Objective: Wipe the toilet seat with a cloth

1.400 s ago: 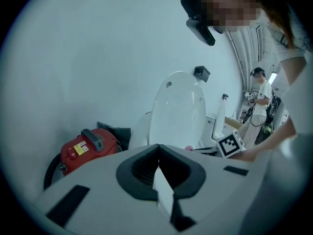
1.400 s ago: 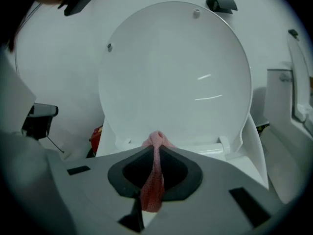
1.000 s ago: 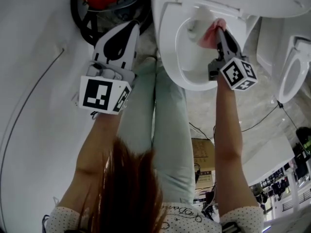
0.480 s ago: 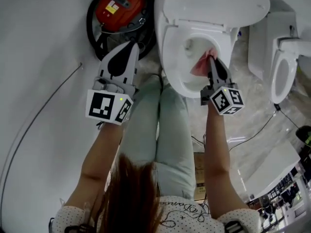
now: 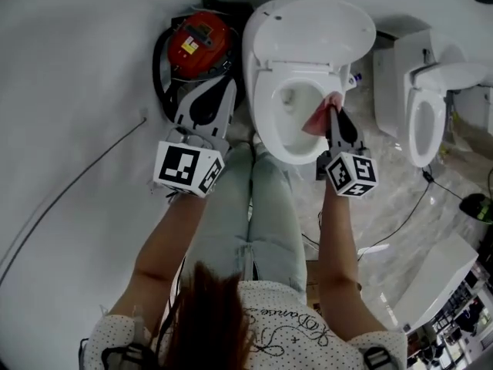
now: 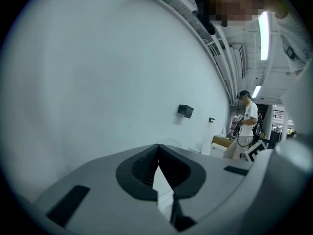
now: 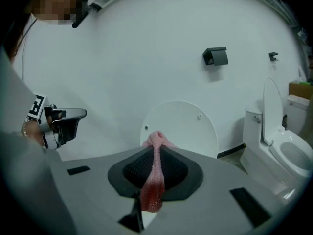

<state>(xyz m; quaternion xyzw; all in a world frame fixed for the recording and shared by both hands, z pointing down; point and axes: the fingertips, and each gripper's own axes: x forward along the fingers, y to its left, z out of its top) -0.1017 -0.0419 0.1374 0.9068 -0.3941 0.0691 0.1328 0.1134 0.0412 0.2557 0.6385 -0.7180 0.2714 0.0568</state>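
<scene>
Cloth (image 7: 152, 180), pink, sits clamped in the right claw (image 5: 333, 110), bunched past its tips over the toilet seat's (image 5: 264, 99) inner edge. Left claw (image 5: 222, 85) is closed on nothing, just beside a red round appliance (image 5: 199, 41) on the floor.

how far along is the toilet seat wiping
Done: the lid is up and the right gripper is shut on the pink cloth. In hand: the cloth is held over the toilet seat rim; contact can't be confirmed. Left: wiping round the seat, which shows no wipe marks. The left gripper is shut, empty, off to the side.
</scene>
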